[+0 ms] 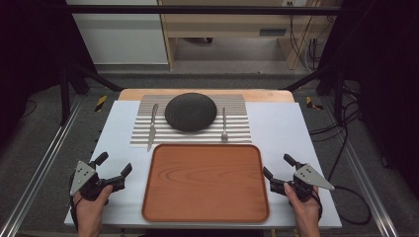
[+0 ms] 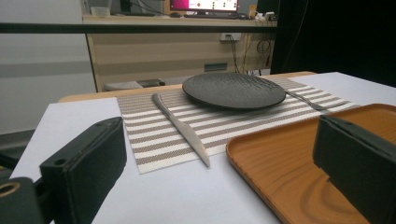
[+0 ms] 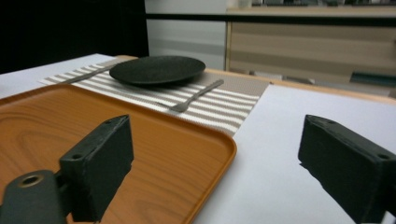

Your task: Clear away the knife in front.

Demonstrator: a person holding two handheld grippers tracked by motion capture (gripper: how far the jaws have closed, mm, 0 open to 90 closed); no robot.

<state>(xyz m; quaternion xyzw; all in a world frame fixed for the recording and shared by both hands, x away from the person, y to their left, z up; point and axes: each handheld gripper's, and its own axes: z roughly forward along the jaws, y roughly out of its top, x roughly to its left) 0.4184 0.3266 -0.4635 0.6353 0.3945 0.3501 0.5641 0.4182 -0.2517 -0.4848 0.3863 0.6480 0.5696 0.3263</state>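
Nothing lifted yet: empty wooden tray [image 1: 205,182] at near edge, everything else on striped placemat [image 1: 237,133] beyond. Left gripper [image 1: 112,168] beside tray's left rim, jaws spread wide, empty. Knife [image 1: 152,127] on mat's left, ahead of left gripper, apart. Dark plate [image 1: 190,111] at mat centre. Fork [image 1: 224,124] right of plate. Right gripper [image 1: 276,168] just beside tray's right rim, likewise agape, holding nothing. All picking and placing judged outstanding.

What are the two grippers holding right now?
Nothing. The left gripper and right gripper are both open beside the wooden tray.
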